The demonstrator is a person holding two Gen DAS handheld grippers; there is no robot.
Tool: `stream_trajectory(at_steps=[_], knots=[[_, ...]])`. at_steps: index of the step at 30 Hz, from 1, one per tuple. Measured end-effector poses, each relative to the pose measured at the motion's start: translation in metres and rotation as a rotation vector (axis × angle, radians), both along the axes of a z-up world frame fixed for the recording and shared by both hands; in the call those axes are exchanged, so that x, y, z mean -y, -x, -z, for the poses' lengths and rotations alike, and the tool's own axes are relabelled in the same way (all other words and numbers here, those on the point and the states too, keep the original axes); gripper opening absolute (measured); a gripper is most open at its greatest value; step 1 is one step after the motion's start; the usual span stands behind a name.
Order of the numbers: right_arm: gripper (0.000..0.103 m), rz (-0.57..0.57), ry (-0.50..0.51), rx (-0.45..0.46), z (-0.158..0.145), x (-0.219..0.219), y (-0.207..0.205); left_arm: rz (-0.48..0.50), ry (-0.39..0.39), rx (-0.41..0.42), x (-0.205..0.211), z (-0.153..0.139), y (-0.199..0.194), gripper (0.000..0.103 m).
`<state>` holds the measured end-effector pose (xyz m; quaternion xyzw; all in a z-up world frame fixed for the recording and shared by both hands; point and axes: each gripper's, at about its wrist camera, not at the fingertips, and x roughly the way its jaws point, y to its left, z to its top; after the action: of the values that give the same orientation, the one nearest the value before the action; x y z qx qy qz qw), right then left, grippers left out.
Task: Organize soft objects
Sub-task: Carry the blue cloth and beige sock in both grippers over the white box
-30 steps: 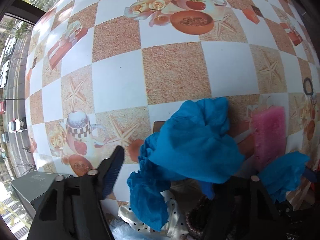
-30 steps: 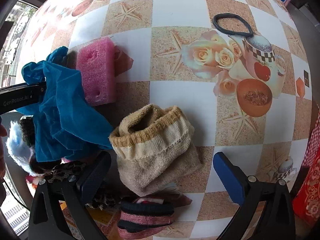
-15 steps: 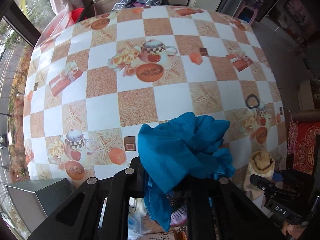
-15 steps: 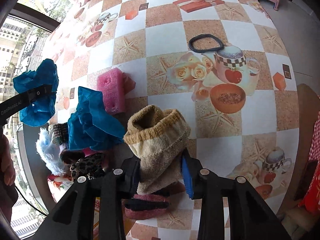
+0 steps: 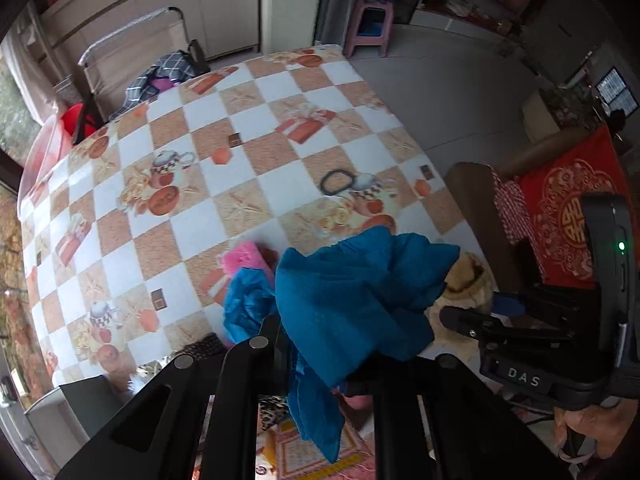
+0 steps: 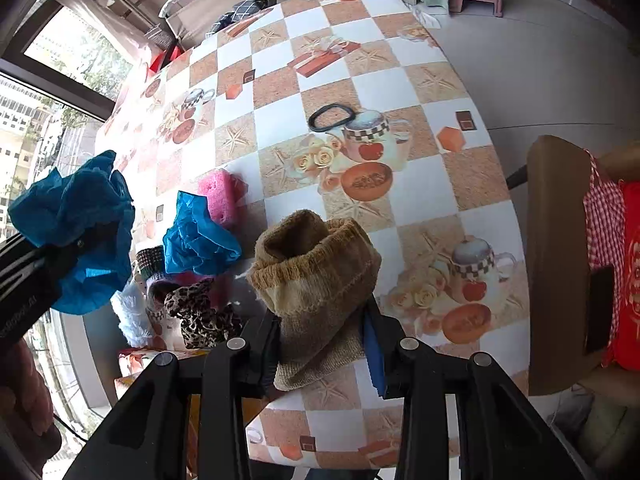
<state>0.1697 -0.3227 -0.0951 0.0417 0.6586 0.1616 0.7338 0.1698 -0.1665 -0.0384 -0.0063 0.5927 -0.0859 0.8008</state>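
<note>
Left gripper (image 5: 320, 356): fingers were pinched on a crumpled blue cloth (image 5: 356, 296), held up above the table's near edge.
Right gripper (image 6: 320, 344): fingers were clamped narrow on a tan knitted sock (image 6: 316, 276), cuff up and open, toe hanging below the pads.
Blue cloth handling: looked thin, light and limp; it billowed above the fingers and a tail drooped beneath, so a bunched pinch suited it and it would likely drape on release.
Sock handling: looked thick, soft and springy; gripped mid-body, it seemed unlikely to slip.
Remaining pile: a second blue cloth (image 6: 198, 236), a pink sponge (image 6: 220, 196), a leopard-print scrunchie (image 6: 200, 312) and a white fluffy piece (image 6: 130, 316) lay crowded at the table's near left edge, some touching.
Edges: the pile sat near the rim, so loose pieces could probably drop off.
Open room: the checkered tablecloth (image 6: 280, 52) lay bare across the middle and far side, apart from a black hair band (image 6: 331, 117).
Right side: a wooden chair (image 6: 556, 264) stood just beside the table.
</note>
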Motion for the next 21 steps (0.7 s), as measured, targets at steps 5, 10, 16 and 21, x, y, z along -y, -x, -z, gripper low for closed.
stream_trajectory(at_steps=[5,10,16,21], knots=[[0.038,0.057,0.005,0.022,-0.017,0.024,0.022,0.112,0.030,0.018,0.041,-0.017,0.028,0.016],[0.038,0.104,0.011,0.021,-0.025,0.039,0.052,0.255,0.049,0.033,0.075,-0.029,0.064,0.016],[0.038,0.146,0.036,0.007,-0.027,0.054,0.091,0.429,0.056,0.037,0.102,-0.037,0.114,0.016],[0.038,0.178,0.037,-0.012,-0.025,0.060,0.119,0.491,0.055,0.022,0.102,-0.033,0.152,0.016]])
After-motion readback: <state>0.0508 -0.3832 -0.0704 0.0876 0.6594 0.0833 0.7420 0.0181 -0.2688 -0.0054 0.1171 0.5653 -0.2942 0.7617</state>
